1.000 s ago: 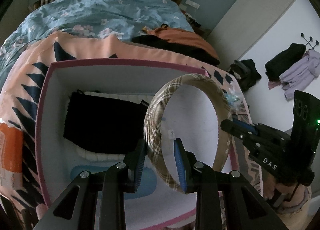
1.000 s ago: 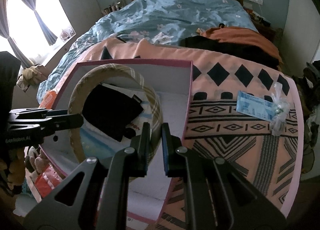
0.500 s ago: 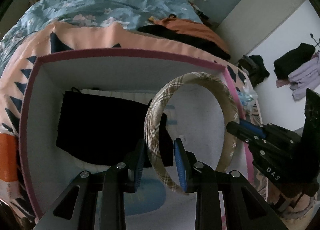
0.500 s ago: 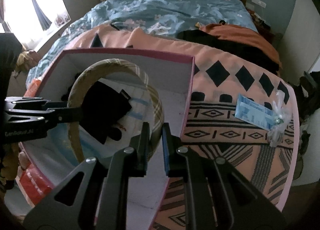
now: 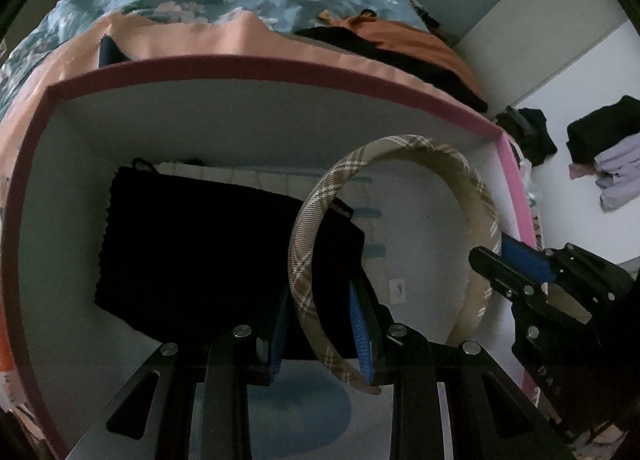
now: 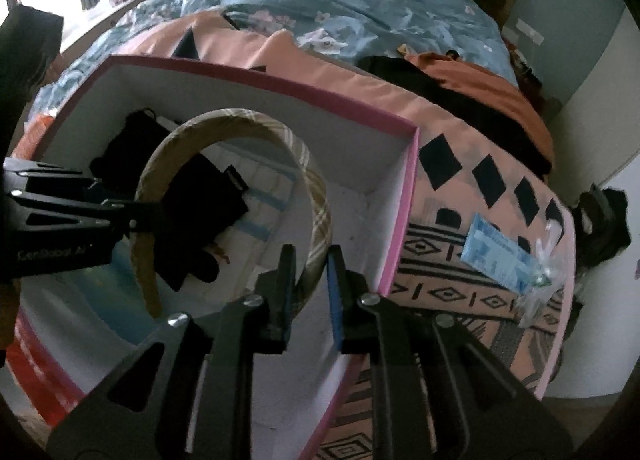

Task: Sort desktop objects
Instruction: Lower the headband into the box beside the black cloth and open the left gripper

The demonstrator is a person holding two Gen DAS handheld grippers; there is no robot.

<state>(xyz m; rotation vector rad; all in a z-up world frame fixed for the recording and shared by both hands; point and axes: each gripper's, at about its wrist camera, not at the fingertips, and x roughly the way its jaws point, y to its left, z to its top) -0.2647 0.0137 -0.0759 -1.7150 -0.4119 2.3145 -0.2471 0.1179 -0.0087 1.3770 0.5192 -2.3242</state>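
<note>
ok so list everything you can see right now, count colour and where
plaid fabric headband: one, beige-brown, held over the box at both ends
pink-rimmed cardboard box: one, white inside, on the patterned cloth
black knit pouch: one, black, lying inside the box
blue packet: one, light blue, on the cloth right of the box
clear wrapped item: one, beside the packet
left gripper: black, blue pads, jaws around one end
right gripper: black, jaws around the other end
</note>
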